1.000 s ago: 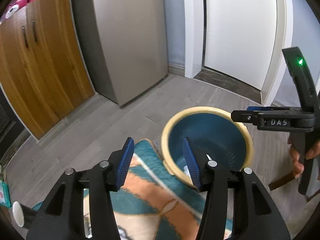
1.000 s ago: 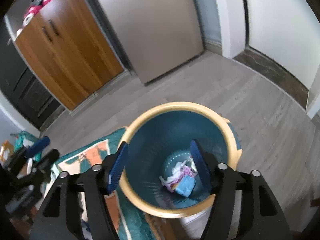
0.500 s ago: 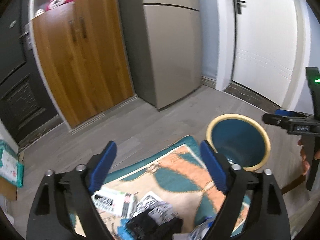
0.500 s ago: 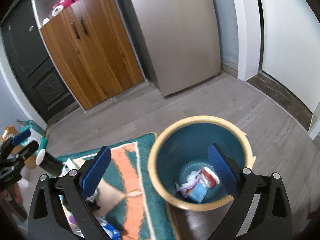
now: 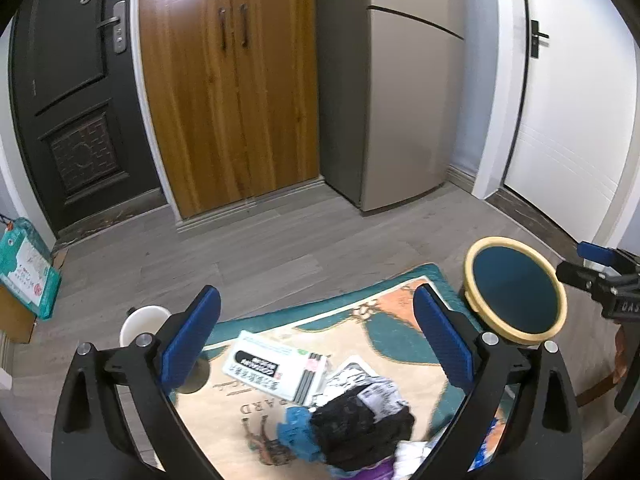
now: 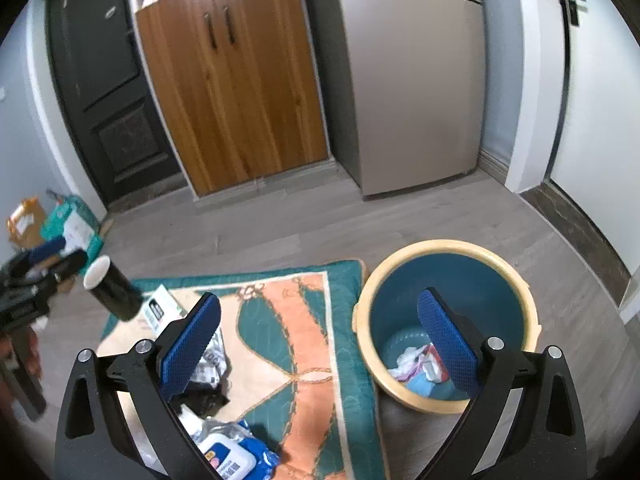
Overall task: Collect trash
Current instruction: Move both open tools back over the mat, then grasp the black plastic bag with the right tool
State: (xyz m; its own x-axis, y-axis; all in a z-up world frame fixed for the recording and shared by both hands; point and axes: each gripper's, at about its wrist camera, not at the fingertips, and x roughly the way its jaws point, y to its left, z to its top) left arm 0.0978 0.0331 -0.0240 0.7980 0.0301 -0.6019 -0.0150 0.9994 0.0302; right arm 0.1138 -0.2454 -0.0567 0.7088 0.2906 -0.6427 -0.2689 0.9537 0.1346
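Left gripper [image 5: 316,344]: blue-padded jaws spread wide, nothing between them, hanging over the rug at the bottom of its own view.
Right gripper [image 6: 320,344]: same deal, jaws wide apart and holding nothing, low centre of its view, the right pad in front of the bin.
Bin: round blue plastic wastebasket with a cream rim [image 6: 404,258], lower right of the right view, sitting on the grey wood floor just beside the rug's right edge.
In the bin: crumpled white and pink scraps [image 6: 416,362] already at the bottom.
Rug: teal, orange and cream patterned mat [image 5: 384,320].
Trash on the rug: white flat carton with a black label [image 5: 276,368], crumpled black bag [image 5: 356,428], blue-and-white wipes pack [image 6: 236,454] at the bottom left of the right view.
Cup: black paper cup with white inside [image 6: 110,288], at the rug's left corner.
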